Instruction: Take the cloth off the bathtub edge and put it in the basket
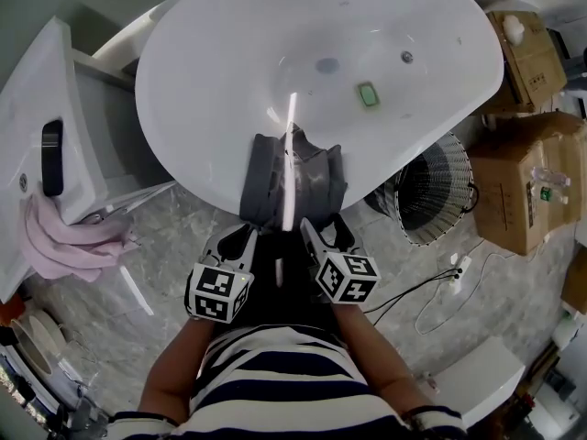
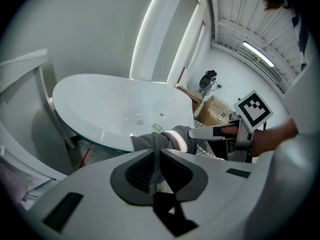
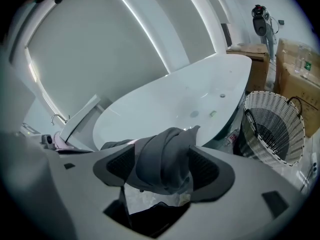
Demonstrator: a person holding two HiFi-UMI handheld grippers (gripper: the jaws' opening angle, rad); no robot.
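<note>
A grey cloth [image 1: 292,181] hangs over the near rim of a white bathtub [image 1: 183,145], at the tub's six o'clock as I look down from the head view. My left tongs [image 1: 246,235] are closed tight, pinching the cloth's lower edge at about seven o'clock. My right tongs [image 1: 323,229] stand wide apart at five o'clock, with a bunched fold of the cloth sitting loosely between them. A white wire basket [image 1: 438,191] stands on the floor [image 1: 165,264] at three o'clock from the cloth, beside the tub.
</note>
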